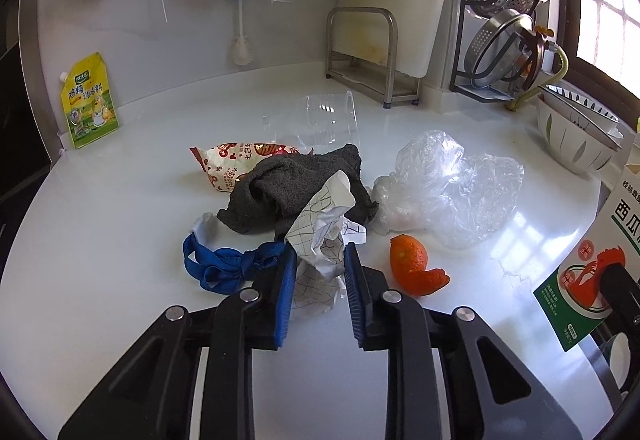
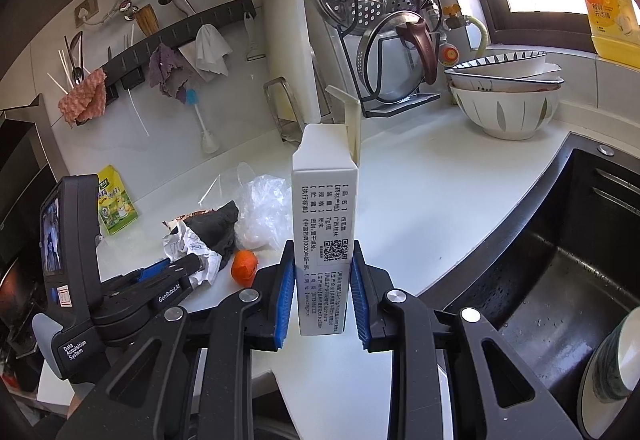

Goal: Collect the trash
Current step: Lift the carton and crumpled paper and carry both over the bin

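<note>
My left gripper is shut on a crumpled sheet of paper above the white counter; it also shows in the right wrist view. Behind it lie a dark grey cloth, a blue strap, a red-and-white snack wrapper, a clear plastic cup on its side, a clear plastic bag and an orange peel. My right gripper is shut on an upright white carton with its top flap open; the carton shows at the right edge of the left wrist view.
A yellow seasoning pouch leans on the back wall. A metal rack, a lid and steamer stand and stacked bowls line the back right. A black sink lies right. A yellow detergent bottle stands on the sill.
</note>
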Demonstrator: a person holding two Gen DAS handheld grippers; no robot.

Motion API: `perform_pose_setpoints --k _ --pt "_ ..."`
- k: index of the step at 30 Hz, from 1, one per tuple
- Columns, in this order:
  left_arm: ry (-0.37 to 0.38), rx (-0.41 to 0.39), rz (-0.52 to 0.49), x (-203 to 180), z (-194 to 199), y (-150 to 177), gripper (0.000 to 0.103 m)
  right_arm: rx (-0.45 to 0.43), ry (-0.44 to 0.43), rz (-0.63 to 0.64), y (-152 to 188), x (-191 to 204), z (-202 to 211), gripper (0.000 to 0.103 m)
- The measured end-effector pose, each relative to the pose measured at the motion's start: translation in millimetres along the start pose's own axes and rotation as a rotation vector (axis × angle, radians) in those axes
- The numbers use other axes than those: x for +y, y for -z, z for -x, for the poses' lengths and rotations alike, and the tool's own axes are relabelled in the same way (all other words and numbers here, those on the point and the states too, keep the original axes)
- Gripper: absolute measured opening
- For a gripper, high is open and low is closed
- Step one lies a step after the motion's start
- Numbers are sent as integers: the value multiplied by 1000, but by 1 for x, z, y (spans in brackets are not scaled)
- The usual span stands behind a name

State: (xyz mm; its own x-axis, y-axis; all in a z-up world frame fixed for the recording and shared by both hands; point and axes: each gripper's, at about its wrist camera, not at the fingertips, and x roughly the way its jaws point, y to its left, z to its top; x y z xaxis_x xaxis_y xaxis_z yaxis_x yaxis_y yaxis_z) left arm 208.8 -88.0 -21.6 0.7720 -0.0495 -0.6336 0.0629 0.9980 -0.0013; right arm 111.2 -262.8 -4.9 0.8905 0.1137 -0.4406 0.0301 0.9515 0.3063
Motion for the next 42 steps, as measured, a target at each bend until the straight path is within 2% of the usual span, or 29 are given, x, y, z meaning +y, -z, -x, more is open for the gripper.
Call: perform_pose_setpoints --k 8,17,25,31,42 --pt "10 -21 9 13 17 -4 18 -1 -2 4 1 0 3 25" --pt "1 -72 0 34 58 -8 17 4 16 26 11 1 25 25" --pt "10 -78 -31 57 100 13 17 10 24 5 23 0 58 25" --pt "-13 -87 -27 74 130 29 17 5 8 19 32 17 86 25" --pt "16 -45 -42 65 176 89 17 62 0 80 69 46 140 25"
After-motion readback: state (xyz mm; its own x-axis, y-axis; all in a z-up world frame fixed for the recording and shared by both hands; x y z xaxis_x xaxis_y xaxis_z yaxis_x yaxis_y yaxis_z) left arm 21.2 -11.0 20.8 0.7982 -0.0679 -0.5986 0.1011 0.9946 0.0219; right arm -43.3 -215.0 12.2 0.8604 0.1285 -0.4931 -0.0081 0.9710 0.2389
